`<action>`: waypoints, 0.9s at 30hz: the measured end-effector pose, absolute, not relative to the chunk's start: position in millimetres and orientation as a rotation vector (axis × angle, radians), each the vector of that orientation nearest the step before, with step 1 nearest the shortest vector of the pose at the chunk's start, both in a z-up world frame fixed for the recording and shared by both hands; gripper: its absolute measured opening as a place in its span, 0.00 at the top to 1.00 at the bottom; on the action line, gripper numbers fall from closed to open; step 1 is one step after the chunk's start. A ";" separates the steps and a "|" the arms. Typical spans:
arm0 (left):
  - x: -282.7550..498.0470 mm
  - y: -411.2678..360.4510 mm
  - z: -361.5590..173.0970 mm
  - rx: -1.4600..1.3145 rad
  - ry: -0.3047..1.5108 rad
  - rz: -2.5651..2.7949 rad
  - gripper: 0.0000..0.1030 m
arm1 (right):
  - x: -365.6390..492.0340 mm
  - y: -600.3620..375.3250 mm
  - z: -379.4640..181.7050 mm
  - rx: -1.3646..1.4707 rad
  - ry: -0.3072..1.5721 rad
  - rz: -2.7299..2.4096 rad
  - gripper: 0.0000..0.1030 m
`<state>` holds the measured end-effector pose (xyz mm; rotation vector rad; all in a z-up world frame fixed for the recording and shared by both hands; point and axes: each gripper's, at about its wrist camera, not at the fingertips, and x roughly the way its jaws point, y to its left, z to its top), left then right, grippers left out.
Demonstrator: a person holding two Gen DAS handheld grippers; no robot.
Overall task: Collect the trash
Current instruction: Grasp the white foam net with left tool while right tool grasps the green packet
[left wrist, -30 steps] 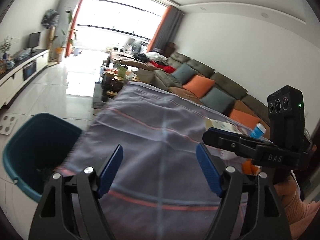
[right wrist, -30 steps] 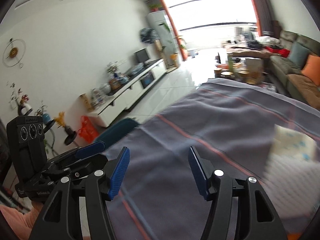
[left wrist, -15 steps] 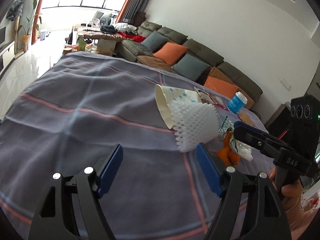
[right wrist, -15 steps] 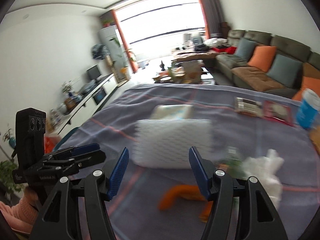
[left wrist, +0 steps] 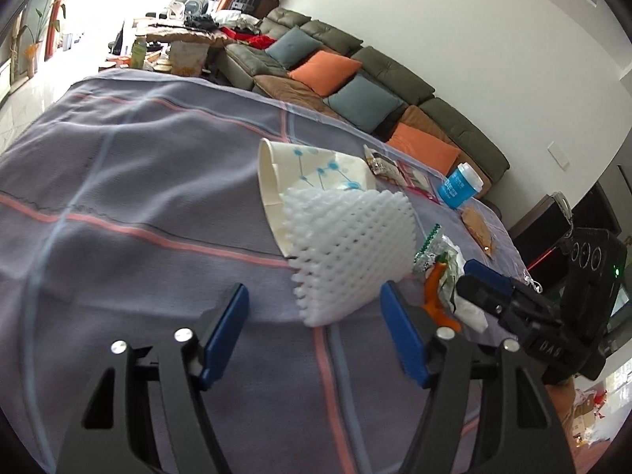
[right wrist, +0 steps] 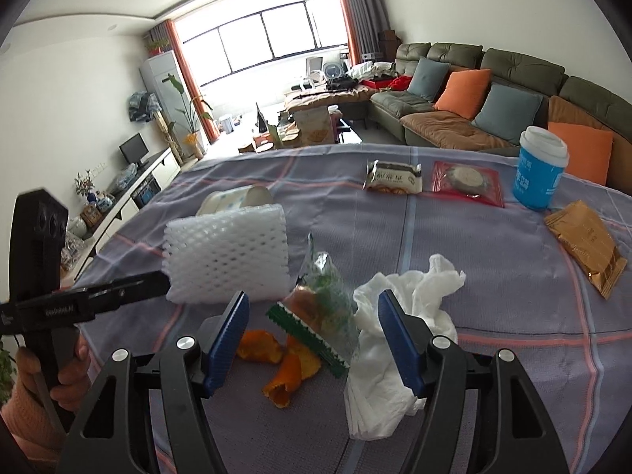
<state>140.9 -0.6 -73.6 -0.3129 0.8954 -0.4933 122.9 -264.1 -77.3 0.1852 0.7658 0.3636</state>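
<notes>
Lying on the striped cloth of the worktop (right wrist: 493, 237), the trash sits in one loose cluster: a white foam net sleeve (right wrist: 229, 256), a tipped paper cup (right wrist: 237, 199) touching its far side, a clear green-edged wrapper (right wrist: 320, 308), scraps of orange peel (right wrist: 284, 363) under that wrapper, and a crumpled white tissue (right wrist: 399, 316) against its right side.

From my right tool (right wrist: 312, 339) the wrapper lies straight ahead and just below, its long axis running away from me and a little leftward, nearly in line with the gap. The tissue overlaps my right finger in view, the peel sits just under the left one. That tool's jaws are spread and have just been opening; nothing is pressed between them.

My left tool (left wrist: 314, 331) is spread too, though its jaws have just been closing a little, with only bare cloth between them. The foam sleeve (left wrist: 351, 252) lies ahead and to the right of its gap, its near corner beside the right finger (left wrist: 403, 335).

So I judge the right hand nearer the wrapper and tissue, the left nearer the sleeve and cup (left wrist: 304, 181). A sealed blue cup (right wrist: 537, 170) and snack packets stand well apart, farther back.
</notes>
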 end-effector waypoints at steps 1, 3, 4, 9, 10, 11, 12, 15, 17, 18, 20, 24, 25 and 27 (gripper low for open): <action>142.9 -2.8 -75.1 -0.314 0.904 -0.496 0.38 | 120.8 -265.2 -77.5 0.186 0.768 0.365 0.35; 146.5 -6.8 -77.3 -0.316 0.916 -0.500 0.40 | 121.4 -265.2 -79.7 0.182 0.772 0.361 0.35; 148.5 -8.2 -77.8 -0.319 0.918 -0.502 0.42 | 121.5 -264.7 -79.7 0.184 0.774 0.362 0.35; 157.2 -14.3 -80.8 -0.337 0.947 -0.527 0.63 | 122.1 -266.7 -80.9 0.191 0.787 0.367 0.47; 157.2 -14.5 -81.6 -0.333 0.946 -0.519 0.68 | 121.4 -267.7 -80.5 0.191 0.785 0.366 0.48; 157.1 -14.4 -81.7 -0.332 0.944 -0.522 0.69 | 121.4 -267.9 -80.4 0.192 0.785 0.366 0.49; 156.3 -14.6 -82.5 -0.333 0.941 -0.527 0.73 | 120.5 -268.8 -80.1 0.194 0.785 0.365 0.52; 151.2 -14.2 -80.4 -0.329 0.922 -0.537 0.82 | 120.3 -272.5 -79.9 0.209 0.784 0.372 0.58; 146.2 -13.7 -78.0 -0.318 0.910 -0.541 0.85 | 120.7 -274.7 -79.3 0.218 0.781 0.374 0.61; 143.9 -12.3 -76.8 -0.313 0.905 -0.544 0.86 | 120.4 -275.4 -78.3 0.219 0.778 0.376 0.65; 139.2 -11.4 -73.6 -0.301 0.888 -0.547 0.86 | 118.9 -275.5 -75.4 0.222 0.772 0.392 0.77; 129.0 -6.8 -67.9 -0.299 0.862 -0.566 0.87 | 116.3 -272.8 -71.5 0.211 0.763 0.404 0.90; 126.8 -5.9 -66.3 -0.296 0.856 -0.566 0.87 | 116.0 -272.8 -70.7 0.213 0.760 0.405 0.92; 122.2 -2.3 -63.8 -0.297 0.844 -0.566 0.87 | 115.3 -272.4 -68.6 0.211 0.754 0.403 0.96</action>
